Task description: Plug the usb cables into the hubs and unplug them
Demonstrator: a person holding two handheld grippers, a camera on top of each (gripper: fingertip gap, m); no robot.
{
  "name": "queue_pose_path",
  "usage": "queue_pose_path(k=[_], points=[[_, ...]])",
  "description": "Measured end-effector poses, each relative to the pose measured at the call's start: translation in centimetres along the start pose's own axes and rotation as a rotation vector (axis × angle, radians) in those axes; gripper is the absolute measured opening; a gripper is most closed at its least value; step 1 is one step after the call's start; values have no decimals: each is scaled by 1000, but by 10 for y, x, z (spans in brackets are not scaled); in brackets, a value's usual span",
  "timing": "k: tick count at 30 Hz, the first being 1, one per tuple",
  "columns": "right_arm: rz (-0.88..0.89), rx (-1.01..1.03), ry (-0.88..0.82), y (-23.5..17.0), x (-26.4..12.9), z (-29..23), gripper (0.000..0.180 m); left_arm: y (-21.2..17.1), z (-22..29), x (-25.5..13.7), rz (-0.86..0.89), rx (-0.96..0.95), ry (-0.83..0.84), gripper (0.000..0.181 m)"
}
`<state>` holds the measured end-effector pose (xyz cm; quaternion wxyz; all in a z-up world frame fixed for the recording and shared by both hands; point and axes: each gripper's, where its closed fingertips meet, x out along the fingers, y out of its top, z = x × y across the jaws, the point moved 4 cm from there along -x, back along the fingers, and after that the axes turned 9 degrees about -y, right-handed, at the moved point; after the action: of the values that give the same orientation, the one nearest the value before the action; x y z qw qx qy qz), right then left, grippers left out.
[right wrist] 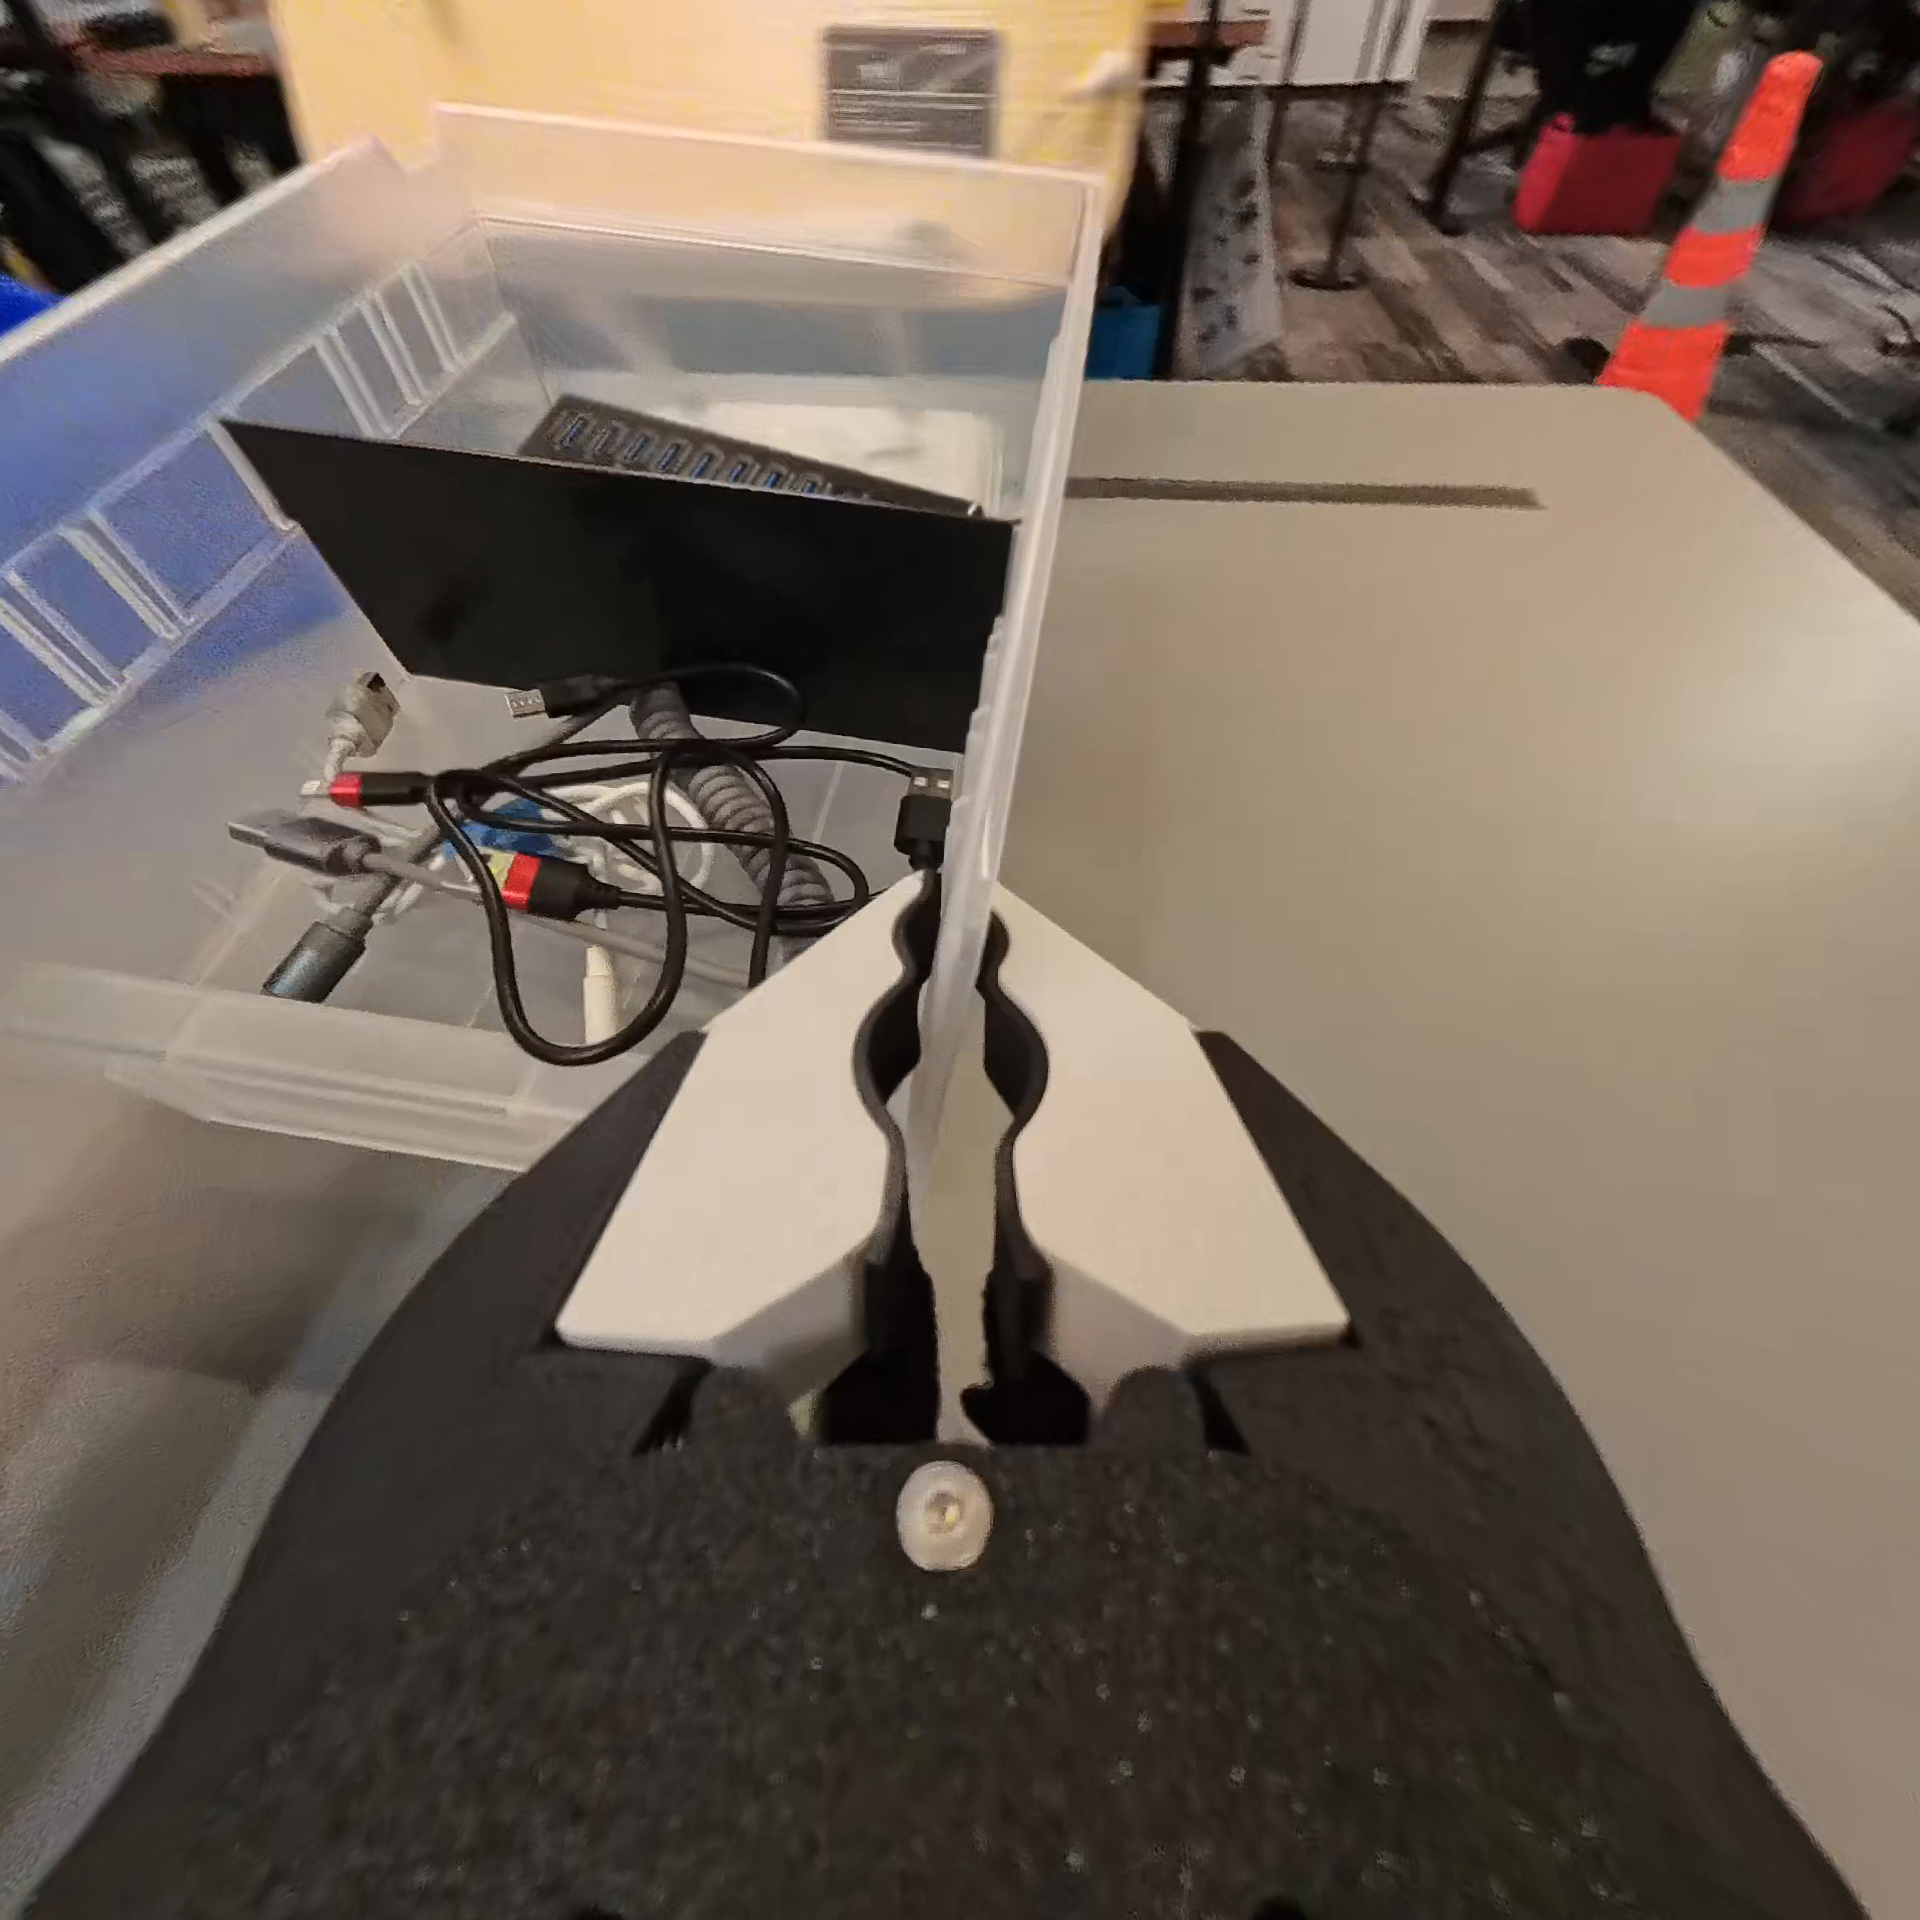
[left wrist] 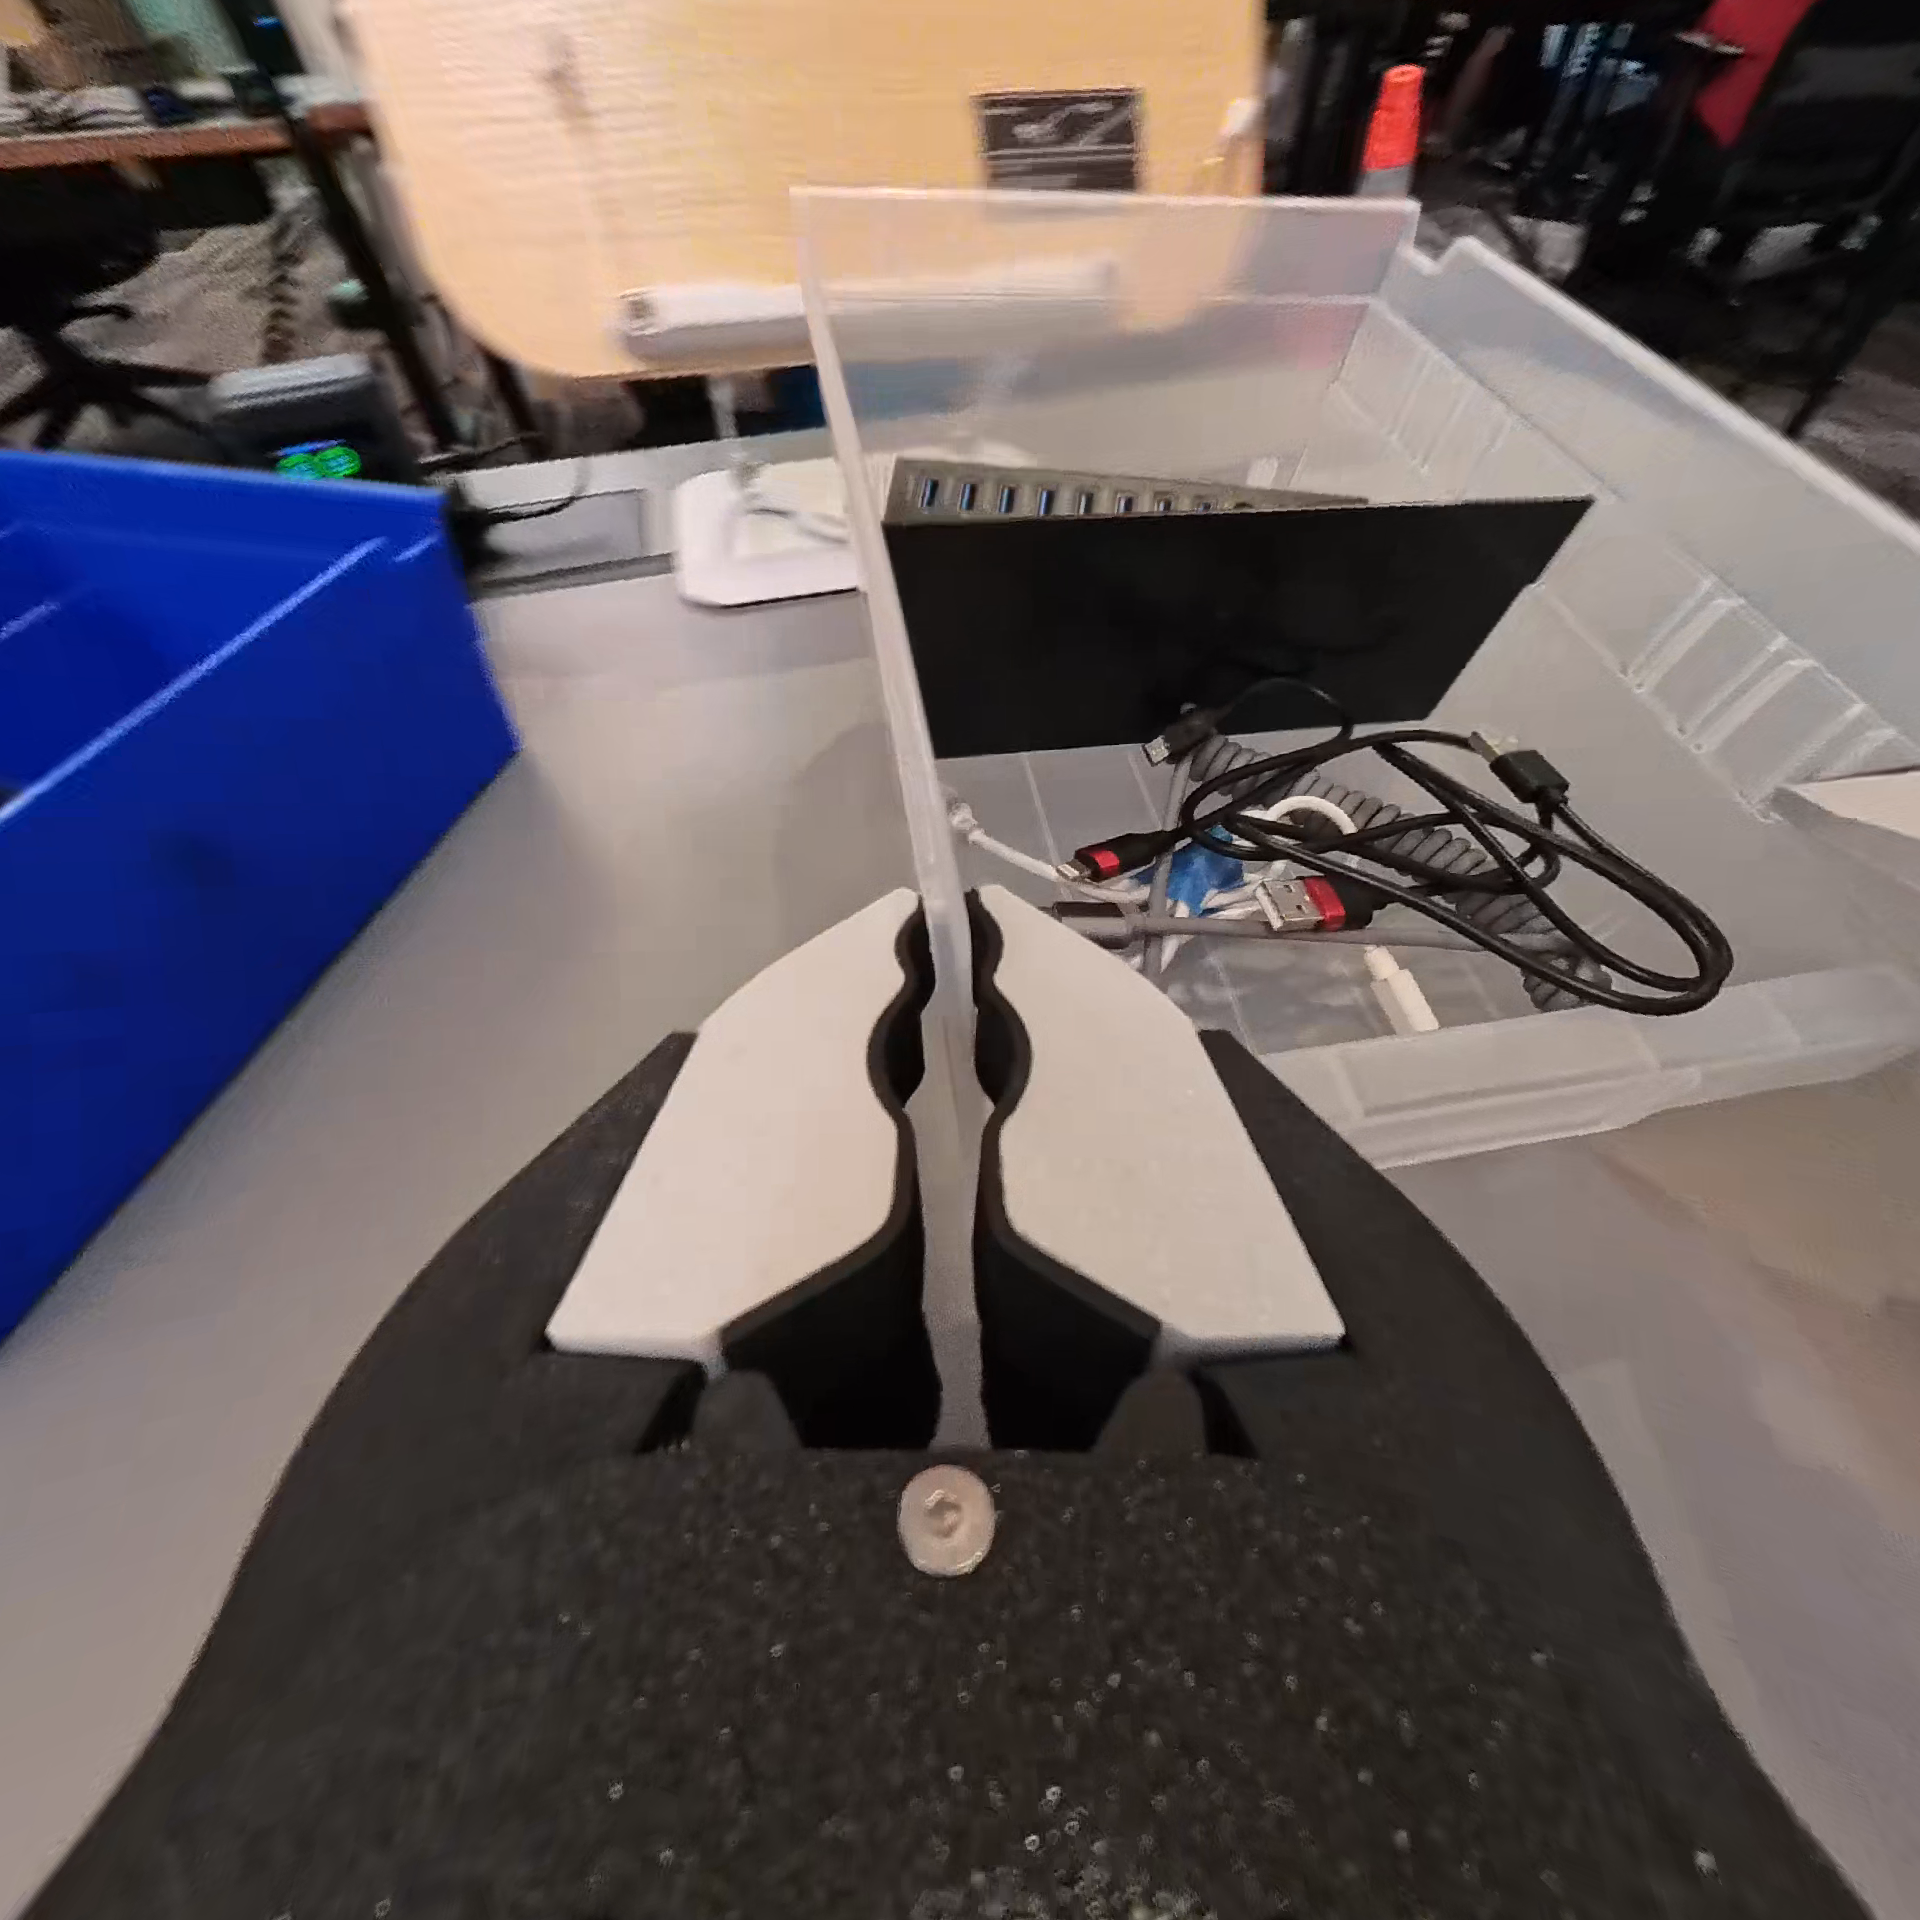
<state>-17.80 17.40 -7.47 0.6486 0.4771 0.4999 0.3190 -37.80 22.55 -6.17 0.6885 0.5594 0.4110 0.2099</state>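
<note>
A clear plastic bin (left wrist: 1558, 436) stands on the grey table. It holds a tangle of USB cables (left wrist: 1455, 862), among them a red-and-black USB plug (left wrist: 1309, 904). A black divider panel (left wrist: 1195, 623) stands across the bin, and a multi-port USB hub (left wrist: 1081, 497) lies behind it. My left gripper (left wrist: 948, 904) is shut on the bin's left wall (left wrist: 904, 665). My right gripper (right wrist: 951, 894) is shut on the bin's right wall (right wrist: 1039, 582). The right wrist view also shows the cables (right wrist: 623, 862), the panel (right wrist: 675, 582) and the hub (right wrist: 727, 457).
A blue bin (left wrist: 208, 779) stands on the table left of the clear bin. A white object (left wrist: 748, 540) lies behind, near the table's far edge. The grey table (right wrist: 1455, 831) with a dark slot (right wrist: 1299, 494) extends to the right. An orange cone (right wrist: 1704, 239) stands on the floor beyond. One gripper's finger ends stand about 20 centimetres off the other's.
</note>
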Motion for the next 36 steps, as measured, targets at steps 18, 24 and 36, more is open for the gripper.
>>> queue_pose_path(k=[18, 24, 36], points=[[132, -76, 352, 10, -2, -47, 35, -9, -168, -84, 147, -238, -86, 53], [202, 112, 580, 18, -68, -100, 33, -29, -364, -86, -98, -82, 39, 56], [-51, -130, 836, -38, -86, -271, 43, -42, -407, -49, -45, -193, -174, 3]])
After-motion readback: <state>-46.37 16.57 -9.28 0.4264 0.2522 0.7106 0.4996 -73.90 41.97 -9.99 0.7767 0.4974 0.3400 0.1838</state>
